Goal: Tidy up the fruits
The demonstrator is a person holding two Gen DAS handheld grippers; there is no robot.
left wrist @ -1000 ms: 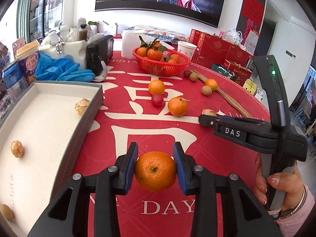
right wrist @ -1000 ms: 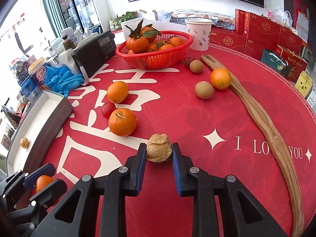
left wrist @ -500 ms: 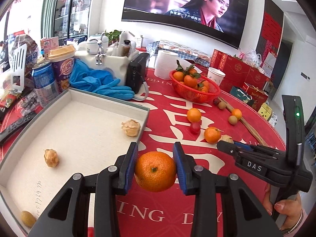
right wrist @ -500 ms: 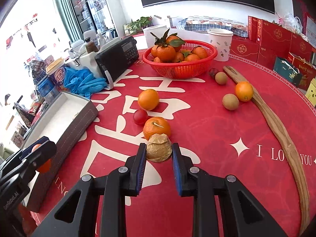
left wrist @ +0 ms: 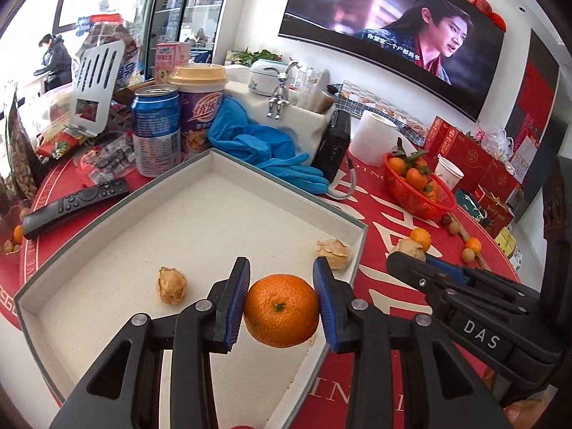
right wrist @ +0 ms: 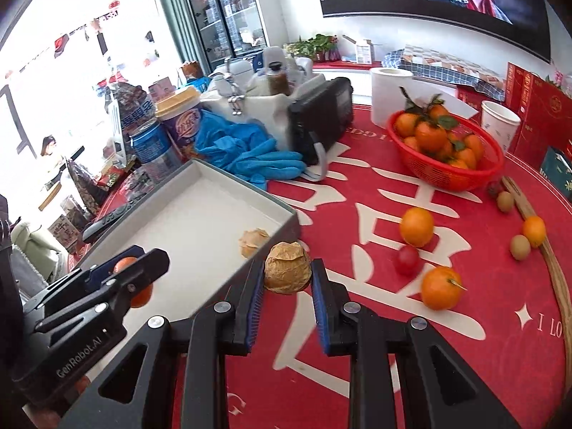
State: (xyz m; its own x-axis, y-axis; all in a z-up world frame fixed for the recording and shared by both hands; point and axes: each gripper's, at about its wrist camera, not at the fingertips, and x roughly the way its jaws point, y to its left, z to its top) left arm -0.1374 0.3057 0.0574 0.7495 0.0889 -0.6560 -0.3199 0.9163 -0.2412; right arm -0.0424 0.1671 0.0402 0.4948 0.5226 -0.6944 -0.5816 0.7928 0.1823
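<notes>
A round counter under a red printed cloth carries the whole job: loose fruit on one side, a shallow grey-walled tray with a pale floor on the other, hemmed in by a can, a drink cup, blue gloves and a small radio. The tray looks to be the place for sorted fruit; two husked fruits already lie on its floor, well apart, one close to the near right wall.

A red basket of leafy oranges stands at the far side, seemingly apart from the sorting. Between basket and tray, an orange, a second orange, a small red fruit and some brown ones along a wooden strip lie on the cloth, not yet gathered.

The left gripper hangs over the tray's near corner, its jaws narrow and pressed on either side of a mandarin, held clear of the floor, likely so it can be set down rather than dropped. The right gripper is just outside the tray's right wall, jaws closer yet, clamped on a husked fruit. Both loads seem bound for the tray, with the mandarin better placed to go in first.
</notes>
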